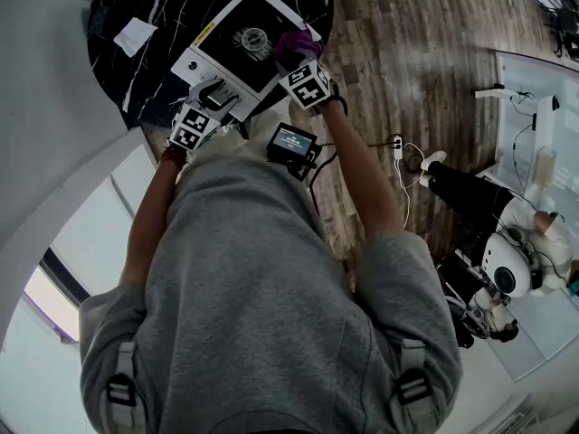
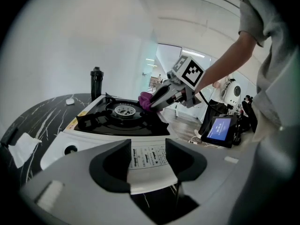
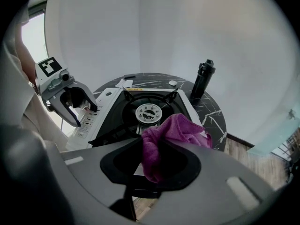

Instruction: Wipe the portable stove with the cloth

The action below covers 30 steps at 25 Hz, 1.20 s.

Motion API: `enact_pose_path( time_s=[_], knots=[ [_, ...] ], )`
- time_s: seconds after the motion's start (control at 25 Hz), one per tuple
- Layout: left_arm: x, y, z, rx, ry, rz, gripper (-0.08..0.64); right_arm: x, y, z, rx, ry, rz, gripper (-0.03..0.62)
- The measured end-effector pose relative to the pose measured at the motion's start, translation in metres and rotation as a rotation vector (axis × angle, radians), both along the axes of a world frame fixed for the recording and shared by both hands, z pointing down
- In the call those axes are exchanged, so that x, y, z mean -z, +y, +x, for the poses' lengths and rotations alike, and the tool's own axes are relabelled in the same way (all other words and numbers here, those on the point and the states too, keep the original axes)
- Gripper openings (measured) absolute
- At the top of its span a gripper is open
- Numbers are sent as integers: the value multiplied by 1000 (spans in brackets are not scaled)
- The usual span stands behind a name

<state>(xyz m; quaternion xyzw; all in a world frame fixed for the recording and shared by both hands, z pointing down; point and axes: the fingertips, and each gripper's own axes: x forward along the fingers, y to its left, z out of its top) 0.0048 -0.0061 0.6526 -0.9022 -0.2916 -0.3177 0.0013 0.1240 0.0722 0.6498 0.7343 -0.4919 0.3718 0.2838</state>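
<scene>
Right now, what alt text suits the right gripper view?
The right tool clamps a purple cloth over the near edge of the portable stove. The left tool sits at its white control panel; a black bottle stands behind.

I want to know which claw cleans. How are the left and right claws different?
The right gripper is shut on the purple cloth; the left gripper holds no cloth. The right gripper's jaws are closer together; the left gripper's stand wide, with the white front edge of the stove between them, pinching or not, I cannot tell. Both point down at the stove.
</scene>
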Motion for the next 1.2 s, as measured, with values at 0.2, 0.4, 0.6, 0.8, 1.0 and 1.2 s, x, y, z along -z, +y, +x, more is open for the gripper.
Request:
enact_pose_path(
  time_s=[0.2, 0.4, 0.6, 0.8, 1.0, 1.2],
  knots=[
    [-1, 0, 1, -2, 1, 7, 207, -1, -2, -8, -3, -29, 6, 120],
    [-1, 0, 1, 2, 11, 19, 207, -1, -8, -22, 25, -50, 12, 120],
    [-2, -1, 1, 5, 13, 22, 207, -2, -14, -31, 13, -89, 26, 120],
    [-3, 0, 1, 5, 11, 25, 207, -5, -13, -33, -6, -119, 24, 120],
    [-2, 0, 1, 4, 12, 22, 207, -4, -16, -34, -2, -124, 29, 120],
    [-2, -1, 1, 4, 13, 20, 207, -5, -18, -37, -9, -134, 32, 120]
  ],
)
